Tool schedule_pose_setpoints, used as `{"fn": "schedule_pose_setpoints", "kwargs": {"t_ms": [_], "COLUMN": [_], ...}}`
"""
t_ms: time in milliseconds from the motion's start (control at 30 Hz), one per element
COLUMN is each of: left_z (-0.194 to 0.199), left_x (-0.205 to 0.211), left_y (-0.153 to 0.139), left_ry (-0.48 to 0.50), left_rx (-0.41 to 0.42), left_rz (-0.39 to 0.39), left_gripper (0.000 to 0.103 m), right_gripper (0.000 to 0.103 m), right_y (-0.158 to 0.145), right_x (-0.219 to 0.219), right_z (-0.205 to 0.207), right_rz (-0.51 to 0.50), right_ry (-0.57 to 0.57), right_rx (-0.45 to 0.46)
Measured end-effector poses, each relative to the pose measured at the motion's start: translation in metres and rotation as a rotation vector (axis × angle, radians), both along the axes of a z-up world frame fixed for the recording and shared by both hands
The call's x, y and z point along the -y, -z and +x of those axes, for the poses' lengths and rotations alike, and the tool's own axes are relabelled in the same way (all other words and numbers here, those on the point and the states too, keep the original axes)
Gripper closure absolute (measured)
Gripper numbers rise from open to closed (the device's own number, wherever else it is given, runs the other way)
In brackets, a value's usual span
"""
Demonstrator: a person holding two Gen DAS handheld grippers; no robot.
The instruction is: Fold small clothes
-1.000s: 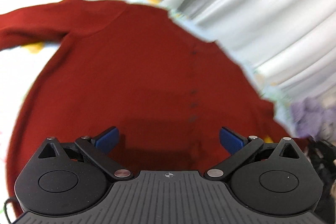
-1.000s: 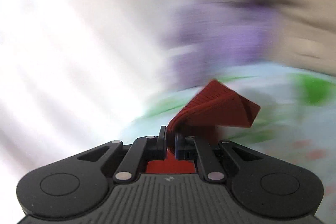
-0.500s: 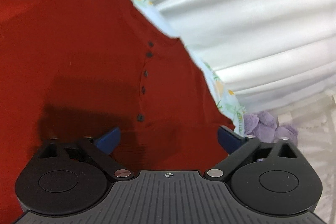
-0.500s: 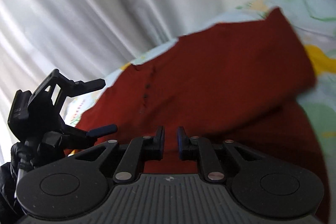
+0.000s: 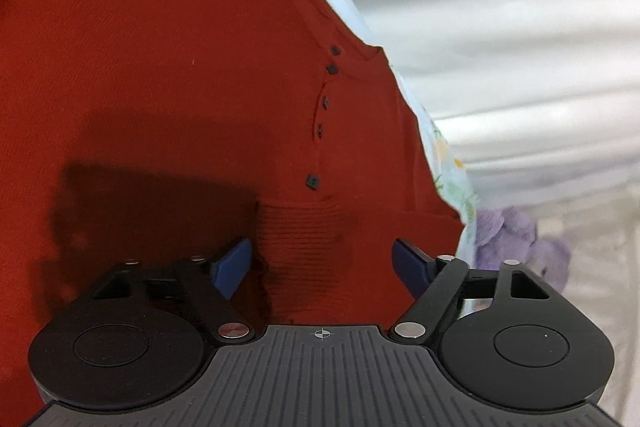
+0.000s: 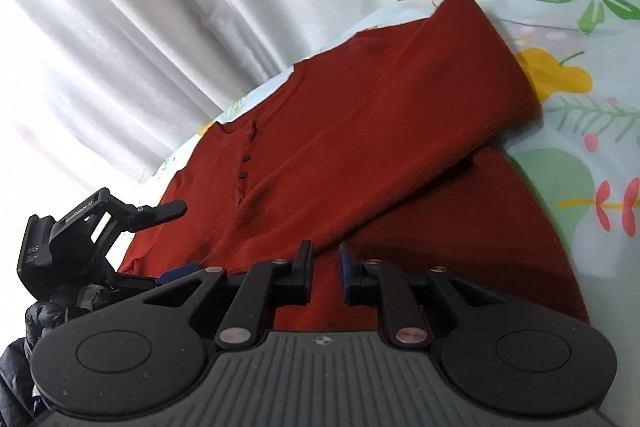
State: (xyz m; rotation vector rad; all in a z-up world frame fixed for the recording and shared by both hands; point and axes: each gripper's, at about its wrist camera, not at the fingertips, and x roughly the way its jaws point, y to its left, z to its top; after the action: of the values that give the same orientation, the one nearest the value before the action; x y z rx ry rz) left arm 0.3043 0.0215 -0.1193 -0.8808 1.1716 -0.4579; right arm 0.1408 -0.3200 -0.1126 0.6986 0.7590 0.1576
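Left gripper (image 5: 322, 263): fingers spread wide, grasping nothing, hovering over the ribbed cuff (image 5: 300, 239) of a sleeve (image 6: 400, 115) lying folded across the red sweater (image 5: 160, 67) on the floral bedsheet (image 6: 580, 27). Right gripper (image 6: 325, 267): jaws narrowly parted, gripping nothing, sitting low over the sweater's lower part. Risk, as judged: either gripper is liable to be dragging the loose sleeve askew, or pinching both layers.
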Motion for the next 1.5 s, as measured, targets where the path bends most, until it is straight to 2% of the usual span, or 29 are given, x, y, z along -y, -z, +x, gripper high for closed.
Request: {"fn": "schedule_pose_setpoints", "kwargs": {"t_ms": [33,67,133,167,200,300,367,433,500,567,667,700,767,833,900,1033,1100,1200,1300,1367,1500], "left_z": [0.002,0.004,0.007,0.008,0.01,0.018,0.021,0.025,0.029,0.035,0.045,0.05,0.056,0.061,0.064,0.064,0.07,0.078,0.08,0.08,0.081], "left_x": [0.0,0.002,0.004,0.004,0.004,0.004,0.002,-0.004,-0.013,-0.024,-0.028,-0.03,-0.037,-0.044,-0.048,-0.058,-0.053,-0.048,-0.048,-0.048,-0.047], "left_y": [0.003,0.007,0.011,0.013,0.015,0.012,-0.006,-0.036,-0.066,-0.088,-0.092,-0.086,-0.07,-0.053,-0.04,-0.026,-0.019,-0.017,-0.023,-0.029,-0.042], "left_ry": [-0.003,-0.002,0.0,0.0,0.003,0.021,0.033,0.018,-0.017,-0.066,-0.114,-0.111,-0.086,-0.06,-0.06,-0.091,-0.082,-0.051,-0.045,-0.047,-0.051], "left_rx": [-0.019,-0.032,-0.046,-0.054,-0.063,-0.049,0.026,0.148,0.278,0.381,0.42,0.406,0.356,0.298,0.269,0.255,0.243,0.254,0.276,0.314,0.397], "left_rz": [-0.012,-0.012,0.009,0.014,0.026,0.058,0.058,0.084,0.164,0.336,0.644,0.704,0.682,0.603,0.546,0.452,0.437,0.464,0.482,0.482,0.493], "left_gripper": [0.043,0.05,0.075,0.08,0.091,0.097,0.098,0.098,0.098,0.098,0.098,0.098,0.097,0.097,0.096,0.076,0.076,0.093,0.097,0.097,0.097], "right_gripper": [0.089,0.089,0.089,0.089,0.089,0.089,0.089,0.089,0.089,0.089,0.089,0.089,0.085,0.082,0.072,0.065,0.059,0.059,0.059,0.061,0.089], "right_y": [0.001,0.001,0.001,0.001,0.001,0.002,0.001,0.001,0.001,0.001,0.0,-0.001,-0.004,-0.009,-0.016,-0.023,-0.021,-0.013,-0.003,0.002,-0.001], "right_x": [-0.001,-0.001,-0.002,-0.003,-0.003,-0.003,-0.002,0.001,0.006,0.012,0.016,0.017,0.017,0.019,0.024,0.035,0.037,0.035,0.036,0.037,0.027], "right_z": [0.002,0.003,0.004,0.004,0.004,0.005,0.005,0.006,0.008,0.008,0.013,0.016,0.023,0.032,0.045,0.08,0.102,0.133,0.158,0.167,0.175], "right_rz": [-0.001,-0.003,-0.006,-0.005,-0.006,-0.018,-0.044,-0.091,-0.131,-0.163,-0.207,-0.212,-0.217,-0.227,-0.231,-0.23,-0.234,-0.302,-0.354,-0.346,-0.411], "right_ry": [0.0,0.0,0.003,0.006,0.008,0.019,0.031,0.061,0.101,0.135,0.163,0.163,0.157,0.153,0.164,0.202,0.194,0.191,0.201,0.188,0.16], "right_rx": [-0.003,-0.005,-0.01,-0.01,-0.012,-0.025,-0.032,-0.051,-0.077,-0.09,-0.1,-0.1,-0.087,-0.069,-0.038,-0.011,-0.022,-0.05,-0.086,-0.092,-0.059]}}
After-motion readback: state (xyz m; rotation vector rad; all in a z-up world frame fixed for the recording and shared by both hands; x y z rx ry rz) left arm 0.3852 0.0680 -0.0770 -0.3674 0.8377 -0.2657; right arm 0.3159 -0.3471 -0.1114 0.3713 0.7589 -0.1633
